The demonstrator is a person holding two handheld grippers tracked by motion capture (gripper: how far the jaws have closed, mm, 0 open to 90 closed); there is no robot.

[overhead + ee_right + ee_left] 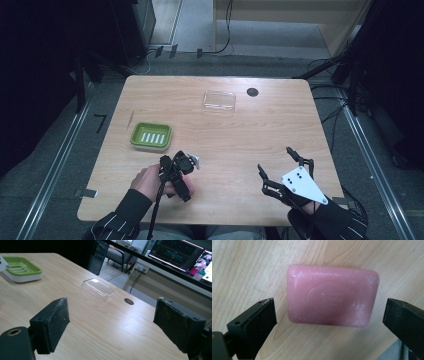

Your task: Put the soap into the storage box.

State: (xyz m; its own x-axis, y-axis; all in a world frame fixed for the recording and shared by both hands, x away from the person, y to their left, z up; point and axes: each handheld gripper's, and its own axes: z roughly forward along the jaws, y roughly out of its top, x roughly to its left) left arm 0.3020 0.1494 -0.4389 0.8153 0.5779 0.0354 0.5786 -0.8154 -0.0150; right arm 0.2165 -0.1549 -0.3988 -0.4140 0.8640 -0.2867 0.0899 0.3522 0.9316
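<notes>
One pink bar of soap [332, 295] lies flat on the pale wooden table [242, 267] in the left gripper view. It is a rounded rectangle with soft corners, an oval stamp pressed into its top face, and pale scuffs and flecks scattered over the surface, thickest along the edges. The left gripper [329, 317] has its black jaws spread wide, one to either side of the bar, with bare wood showing between each jaw and the soap, so neither touches it.

In the right gripper view the right gripper [112, 322] is also wide open, holding nothing, its jaws raised over bare table. Beyond it a clear plastic lid [98, 289] rests on the wood, a small dark hole [129, 301] in the tabletop just past it, and a green soap dish [20, 268] sits at the far left.

From the high view the left gripper [176, 172] is at the near edge, just in front of the green soap dish [151, 136], pointing down; the soap is hidden beneath it. The right gripper [281, 167] is well apart on the right, and the clear plastic lid [219, 100] lies at the far side.
</notes>
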